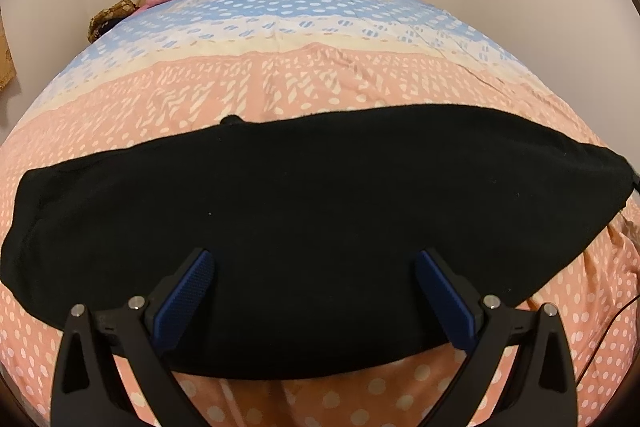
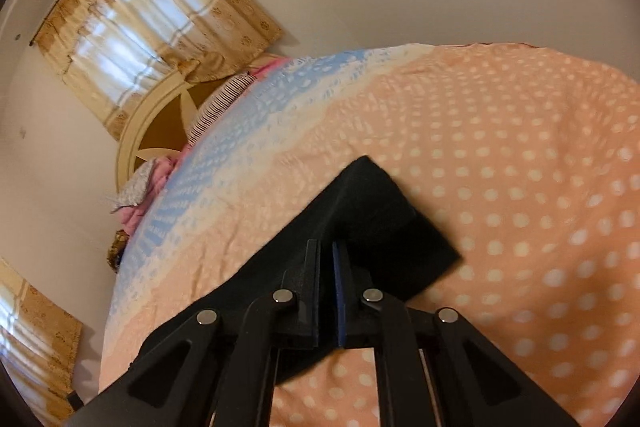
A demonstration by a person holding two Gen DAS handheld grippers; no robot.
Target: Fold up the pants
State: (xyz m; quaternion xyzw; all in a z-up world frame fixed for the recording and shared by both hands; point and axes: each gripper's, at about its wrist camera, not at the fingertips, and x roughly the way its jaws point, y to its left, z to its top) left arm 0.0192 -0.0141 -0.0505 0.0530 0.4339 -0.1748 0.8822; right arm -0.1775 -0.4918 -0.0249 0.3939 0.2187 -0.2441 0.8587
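Right now the black pants [image 1: 312, 227] lie flat across the bed [image 1: 320, 75], under the left gripper [image 1: 314, 291], its jaws wide apart. Right gripper [image 2: 326, 291] pinches one pants end, lifted. Best carry it over w/ edges lined up, no bunching.

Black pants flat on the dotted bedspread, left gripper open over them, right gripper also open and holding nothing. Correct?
Not quite. The right gripper is shut, pinching an end of the black pants, as the right wrist view shows. The rest holds: the pants lie on the dotted bedspread, and the left gripper is open over them.
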